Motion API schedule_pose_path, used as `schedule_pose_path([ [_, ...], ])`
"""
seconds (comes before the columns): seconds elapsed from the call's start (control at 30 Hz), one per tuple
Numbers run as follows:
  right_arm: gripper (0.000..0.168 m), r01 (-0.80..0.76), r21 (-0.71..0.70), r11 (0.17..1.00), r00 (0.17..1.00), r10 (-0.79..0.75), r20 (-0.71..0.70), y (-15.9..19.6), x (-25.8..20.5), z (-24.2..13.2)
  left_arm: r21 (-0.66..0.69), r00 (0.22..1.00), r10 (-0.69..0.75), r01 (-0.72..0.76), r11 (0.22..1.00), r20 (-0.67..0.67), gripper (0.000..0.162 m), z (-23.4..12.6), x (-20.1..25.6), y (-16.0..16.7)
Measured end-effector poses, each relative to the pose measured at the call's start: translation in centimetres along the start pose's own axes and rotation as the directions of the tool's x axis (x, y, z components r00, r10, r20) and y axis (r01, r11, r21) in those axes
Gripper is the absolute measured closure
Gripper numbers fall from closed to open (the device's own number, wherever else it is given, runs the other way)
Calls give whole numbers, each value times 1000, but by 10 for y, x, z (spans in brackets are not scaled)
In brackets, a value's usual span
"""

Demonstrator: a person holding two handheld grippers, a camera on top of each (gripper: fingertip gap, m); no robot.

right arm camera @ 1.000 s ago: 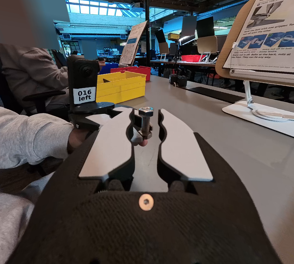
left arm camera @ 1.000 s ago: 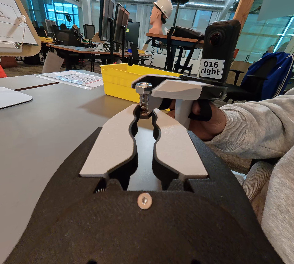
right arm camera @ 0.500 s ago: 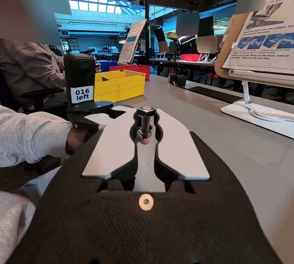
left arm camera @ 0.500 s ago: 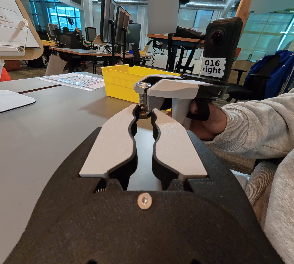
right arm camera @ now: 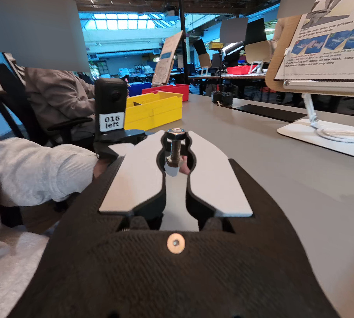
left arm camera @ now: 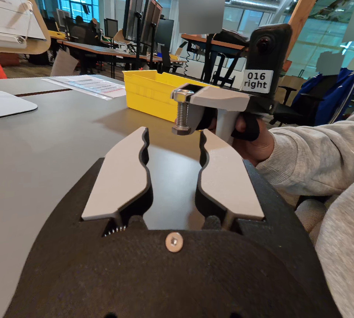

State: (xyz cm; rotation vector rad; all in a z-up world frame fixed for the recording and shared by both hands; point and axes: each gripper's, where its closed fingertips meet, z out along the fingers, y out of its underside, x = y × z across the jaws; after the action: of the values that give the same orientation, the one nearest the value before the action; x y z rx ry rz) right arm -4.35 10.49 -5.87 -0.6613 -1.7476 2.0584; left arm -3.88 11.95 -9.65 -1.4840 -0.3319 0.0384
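From the left wrist view, the left gripper (left arm camera: 173, 132) stands released, its two pale grey fingers (left arm camera: 118, 172) spread wide, smooth matte plates with wavy black inner edges set in a coarse, woven-looking black body. Just beyond its tips and a little to the right hangs a steel bolt (left arm camera: 182, 112), upright, hex head on top, bright threaded shank, and a hex nut (left arm camera: 181, 130) at the lower end. The right gripper (left arm camera: 188, 100) comes in from the right and is clenched on the bolt's head, a hand (left arm camera: 252, 147) in a grey knit sleeve wrapped around its handle. Behind lies a glossy yellow plastic bin (left arm camera: 147, 96) on the smooth grey table (left arm camera: 57, 136), with a sheet in a clear sleeve (left arm camera: 86, 86) farther left.

In the right wrist view, the right gripper (right arm camera: 175, 136) is closed near its tips on the bolt (right arm camera: 175, 147) just under the hex head, the shank hanging upright in the scalloped gap between the fingers, the nut (right arm camera: 174, 162) at the bottom. A pale finger tip of the left gripper (right arm camera: 172, 170) shows just below the nut; whether it touches I cannot tell. The yellow bin (right arm camera: 155, 111) sits beyond on the table (right arm camera: 258, 165), a red bin (right arm camera: 168, 89) behind it, and a white stand with a printed board (right arm camera: 314, 132) to the right.
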Motion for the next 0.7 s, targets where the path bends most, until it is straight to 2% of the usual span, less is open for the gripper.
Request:
schedule_pose_path([
  [0.13,151,-70,2,998,996,69,56,-1,-2,-1,-12,998,-1,0,1000,-69,124,-2,10,2],
  [0.4,151,-134,-4,991,968,131,216,-7,-14,-5,-39,976,-45,37,999,-213,123,-8,24,4],
  [0.7,150,-110,-30,994,958,114,264,-4,-24,-5,-21,962,-31,26,999,-272,124,-10,35,3],
])
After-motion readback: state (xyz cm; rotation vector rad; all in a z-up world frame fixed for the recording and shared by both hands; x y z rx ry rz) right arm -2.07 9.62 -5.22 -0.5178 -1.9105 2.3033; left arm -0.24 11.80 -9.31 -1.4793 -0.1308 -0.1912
